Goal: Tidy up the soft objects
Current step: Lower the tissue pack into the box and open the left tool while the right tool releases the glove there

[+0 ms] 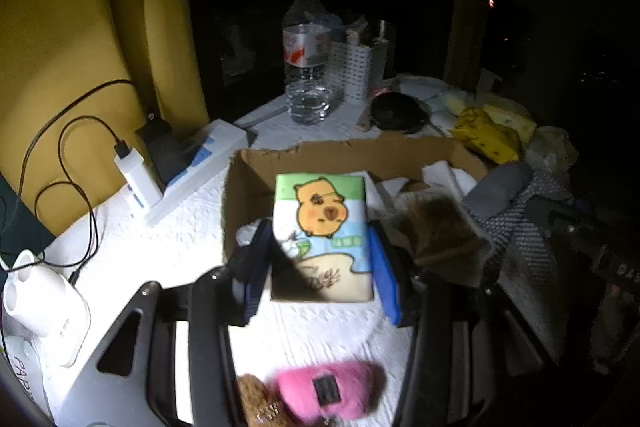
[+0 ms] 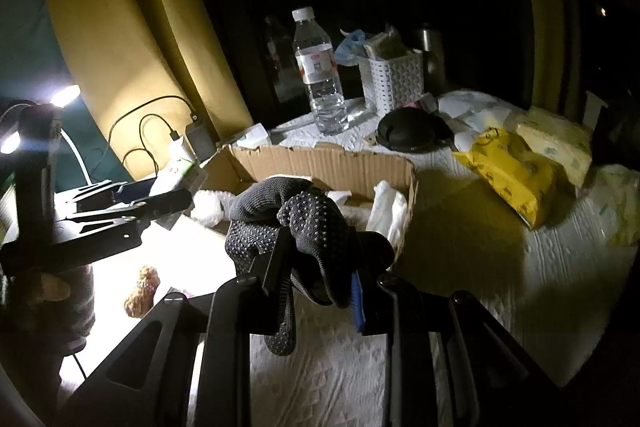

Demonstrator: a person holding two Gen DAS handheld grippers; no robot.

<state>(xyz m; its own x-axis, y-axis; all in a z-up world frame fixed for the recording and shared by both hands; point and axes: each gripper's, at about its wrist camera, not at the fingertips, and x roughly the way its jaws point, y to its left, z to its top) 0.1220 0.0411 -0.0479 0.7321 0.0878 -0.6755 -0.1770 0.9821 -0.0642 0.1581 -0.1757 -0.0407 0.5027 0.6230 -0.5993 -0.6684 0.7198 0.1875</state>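
A dim room at night, lit from the left by a small lamp (image 2: 64,95). A mustard-yellow curtain (image 1: 60,39) hangs at the left beside dark window glass. The table (image 1: 192,227) is covered in white embossed paper towel. At its left edge lie a white power strip (image 1: 200,163) with black cables and a white charger.

Centre, an open corrugated cardboard box (image 2: 320,159) holds crumpled white tissue. The left gripper (image 1: 320,259), its blue-padded jaws pinching from both sides, holds a flat tissue pack (image 1: 320,227) printed with a cartoon capybara, at the box's near left corner. Below it on the towel sit a fuzzy pink plush (image 1: 332,391) and a brown knitted toy.

The right gripper (image 2: 320,267) is clamped on a dark dotted knit glove (image 2: 300,227), limp, just before the box.

Behind stand a clear water bottle (image 2: 320,75) and a white woven basket (image 2: 394,79). Right, a yellow wipes packet (image 2: 508,167).
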